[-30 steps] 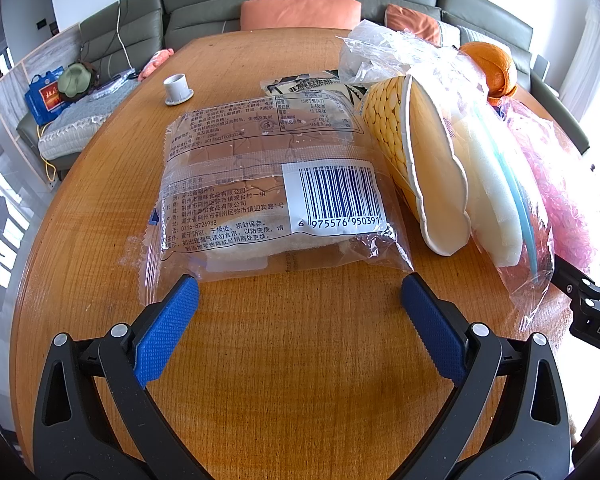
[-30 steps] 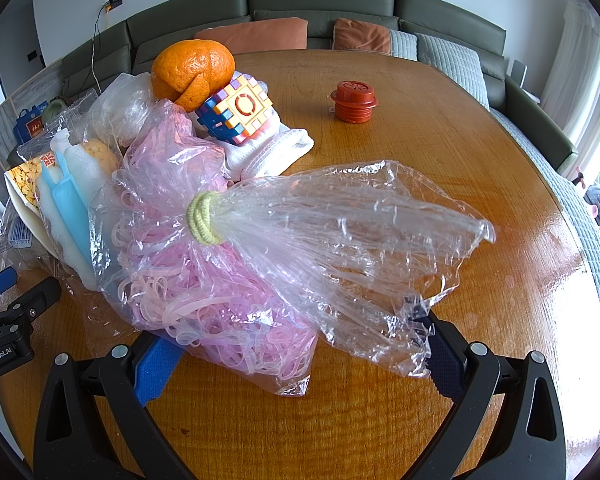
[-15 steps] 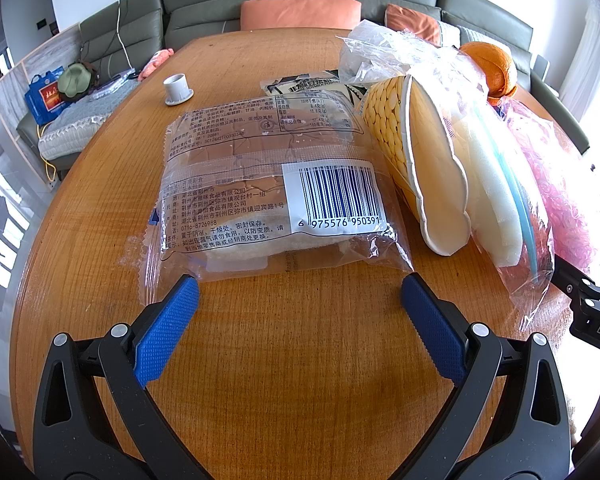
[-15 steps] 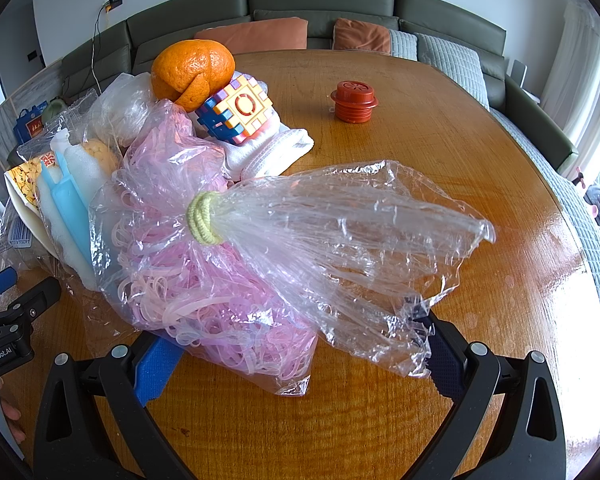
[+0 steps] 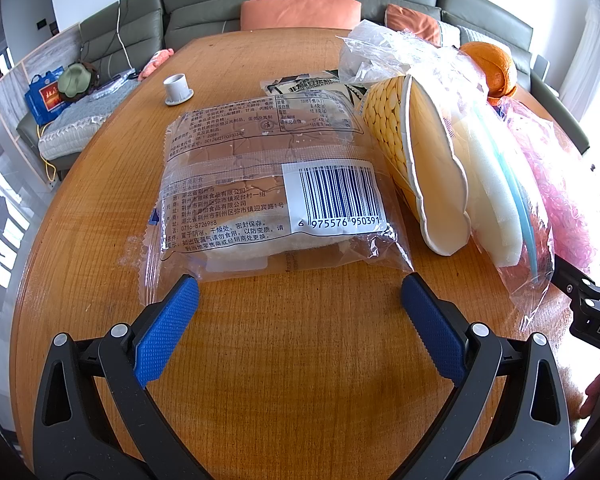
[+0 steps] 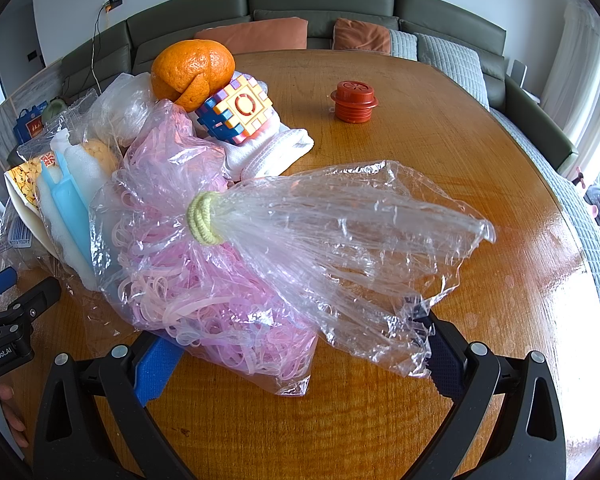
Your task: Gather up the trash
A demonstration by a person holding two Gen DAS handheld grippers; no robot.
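A clear bread wrapper with a barcode [image 5: 276,188] lies on the wooden table [image 5: 292,360], just beyond my left gripper [image 5: 299,304], which is open and empty. Right of it lean a corn-print paper cup [image 5: 404,148] and a bag of white foam [image 5: 496,200]. In the right wrist view a clear bag of pink rubber bands [image 6: 220,264], tied with a yellow band, lies between the fingers of my open right gripper [image 6: 300,360]. Its loose neck drapes over the right finger [image 6: 444,360]. An orange [image 6: 192,68] sits on the pile behind.
A colourful puzzle cube [image 6: 240,112] rests on a white cloth [image 6: 272,152]. A red cap [image 6: 354,100] stands further back on the right, a small white cap [image 5: 177,88] at the far left. A black-and-white packet [image 5: 300,84] lies behind the wrapper. A grey sofa surrounds the table.
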